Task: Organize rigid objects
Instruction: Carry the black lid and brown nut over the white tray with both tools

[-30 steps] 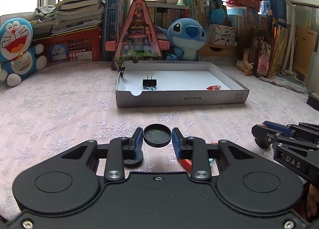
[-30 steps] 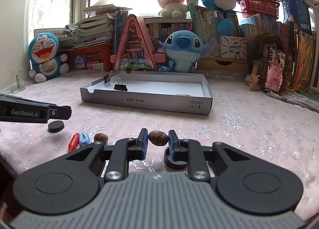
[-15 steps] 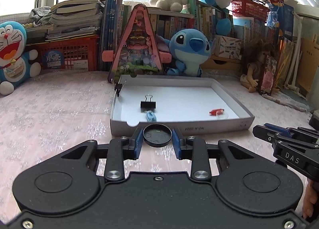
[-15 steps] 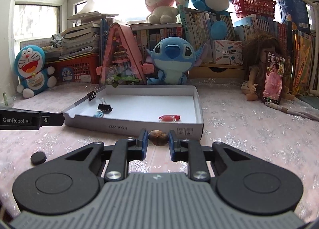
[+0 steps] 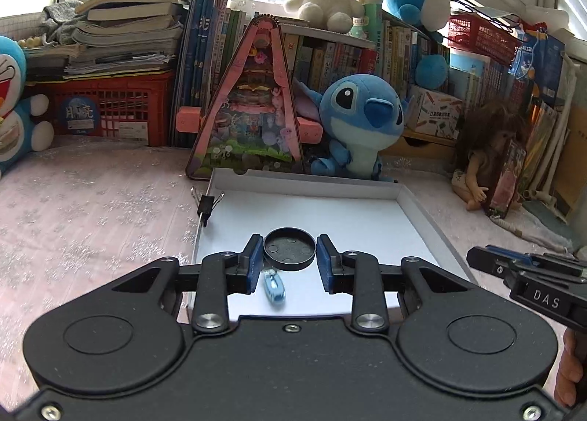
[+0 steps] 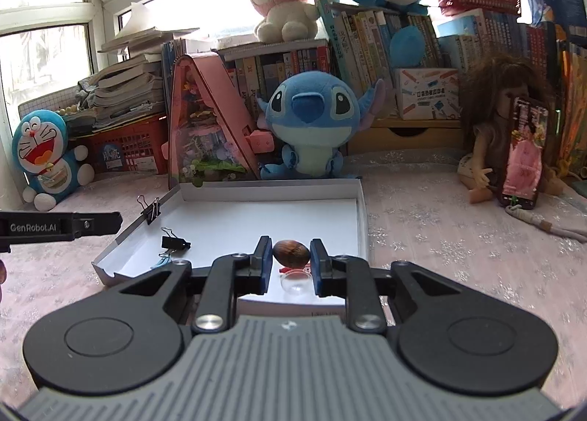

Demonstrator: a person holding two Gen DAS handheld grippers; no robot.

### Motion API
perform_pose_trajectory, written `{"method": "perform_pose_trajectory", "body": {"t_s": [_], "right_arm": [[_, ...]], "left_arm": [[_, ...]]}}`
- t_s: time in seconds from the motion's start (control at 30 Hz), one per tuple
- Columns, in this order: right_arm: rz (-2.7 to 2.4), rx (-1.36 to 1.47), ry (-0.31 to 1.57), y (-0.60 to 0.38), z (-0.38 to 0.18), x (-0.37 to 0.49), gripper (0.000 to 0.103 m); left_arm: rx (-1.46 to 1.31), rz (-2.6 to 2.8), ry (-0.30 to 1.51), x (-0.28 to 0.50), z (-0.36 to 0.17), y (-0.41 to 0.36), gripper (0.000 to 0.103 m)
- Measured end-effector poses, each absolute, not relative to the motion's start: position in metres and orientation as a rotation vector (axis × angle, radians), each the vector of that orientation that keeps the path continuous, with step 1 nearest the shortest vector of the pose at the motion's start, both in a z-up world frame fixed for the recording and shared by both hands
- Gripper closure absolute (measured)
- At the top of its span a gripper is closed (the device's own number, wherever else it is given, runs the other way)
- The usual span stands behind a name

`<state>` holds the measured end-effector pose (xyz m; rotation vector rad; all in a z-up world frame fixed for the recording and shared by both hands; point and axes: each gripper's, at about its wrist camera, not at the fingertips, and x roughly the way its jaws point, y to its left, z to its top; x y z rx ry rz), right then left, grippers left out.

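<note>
The right gripper, seen at the edge of the left wrist view, carries a small plate reading "DAS". The left gripper, seen in the right wrist view, is marked "GenRobot.AI" in pale letters on its black side. The book spines and the carton bear print too small to read.

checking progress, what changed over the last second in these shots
Both hand-held grippers moved forward from the tablecloth to over the white box: the left hand-held gripper carrying the black cap, the right hand-held gripper the brown nut. Grips and box contents unchanged.
</note>
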<state>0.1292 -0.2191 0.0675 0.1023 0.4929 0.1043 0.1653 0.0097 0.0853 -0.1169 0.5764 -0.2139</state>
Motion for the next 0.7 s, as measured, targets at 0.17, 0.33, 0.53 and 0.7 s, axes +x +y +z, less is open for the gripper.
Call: {"method": "perform_pose_trajectory", "body": {"t_s": [0.17,0.33,0.53,0.7], "right_arm": [[0.123,0.114,0.569,-0.225,0.066,0.161,0.077],[0.121,0.211,0.650,-0.238,0.060,0.193,0.077],[0.115,0.226,0.701,-0.241,0.053,0.215,0.077],[0.111,0.219,0.720,-0.239,0.045,0.225,0.077]], "left_arm": [[-0.149,-0.209,0.646,0.207,0.083,0.006,0.074],[-0.146,-0.202,0.715,0.246,0.075,-0.004,0.074],[-0.140,-0.161,0.760,0.272,0.057,-0.013,0.074],[-0.135,-0.148,0.789,0.282,0.042,-0.015,0.074]]}}
